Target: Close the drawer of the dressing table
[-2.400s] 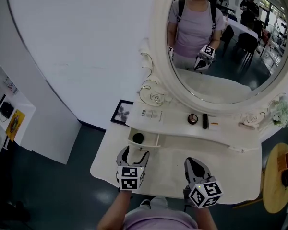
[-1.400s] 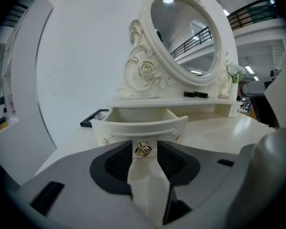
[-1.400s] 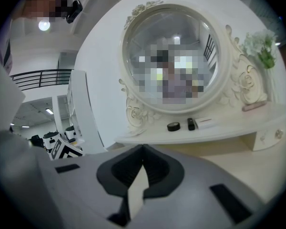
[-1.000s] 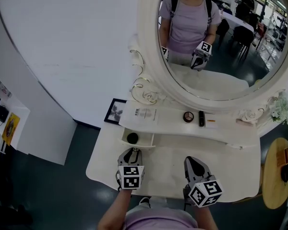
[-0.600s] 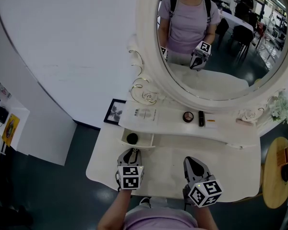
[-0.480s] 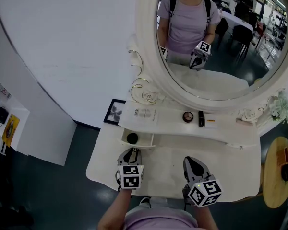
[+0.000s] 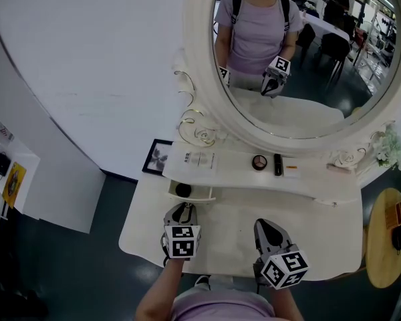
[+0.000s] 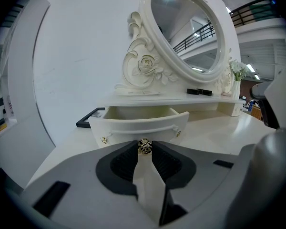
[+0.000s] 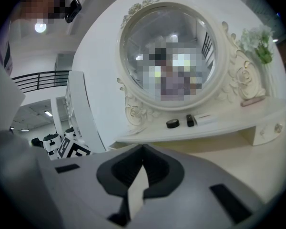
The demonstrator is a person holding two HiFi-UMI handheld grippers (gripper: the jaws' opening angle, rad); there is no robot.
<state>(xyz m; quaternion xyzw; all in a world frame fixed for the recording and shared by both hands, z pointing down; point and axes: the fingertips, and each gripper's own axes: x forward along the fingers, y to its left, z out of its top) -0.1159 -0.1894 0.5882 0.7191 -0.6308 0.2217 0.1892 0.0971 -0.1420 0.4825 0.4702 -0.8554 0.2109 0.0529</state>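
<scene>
Nearest of all, both grippers are held low over the front of the white worktop (image 7: 307,236), well apart from each other. The right gripper (image 7: 264,223) is nearer the middle. Its fingers (image 9: 158,168) are pressed together with nothing between them, and they point toward the shelf (image 7: 321,182). The left gripper (image 7: 181,210) is at the drawer (image 8: 139,126), and its fingers (image 8: 125,162) are closed on the small gold knob (image 8: 144,147) at the middle of the curved front. That front also carries 2 small studs, 1 near each end. The drawer stands partly pulled out from under the left end of the shelf, and 1 dark round thing (image 7: 182,190) lies inside it. Just to the drawer's left, a black frame (image 7: 154,157) lies flat. On the shelf, from left to right, are a printed card (image 7: 194,159), a round compact (image 7: 258,162), a black tube (image 7: 277,164) and a thin white strip (image 7: 291,168). A sprig of pale flowers (image 7: 387,154) stands at the far right end. Behind the shelf rises a big oval mirror (image 7: 301,105) in a carved white surround with roses. Its glass shows a person in a lilac top holding the 2 grippers.
</scene>
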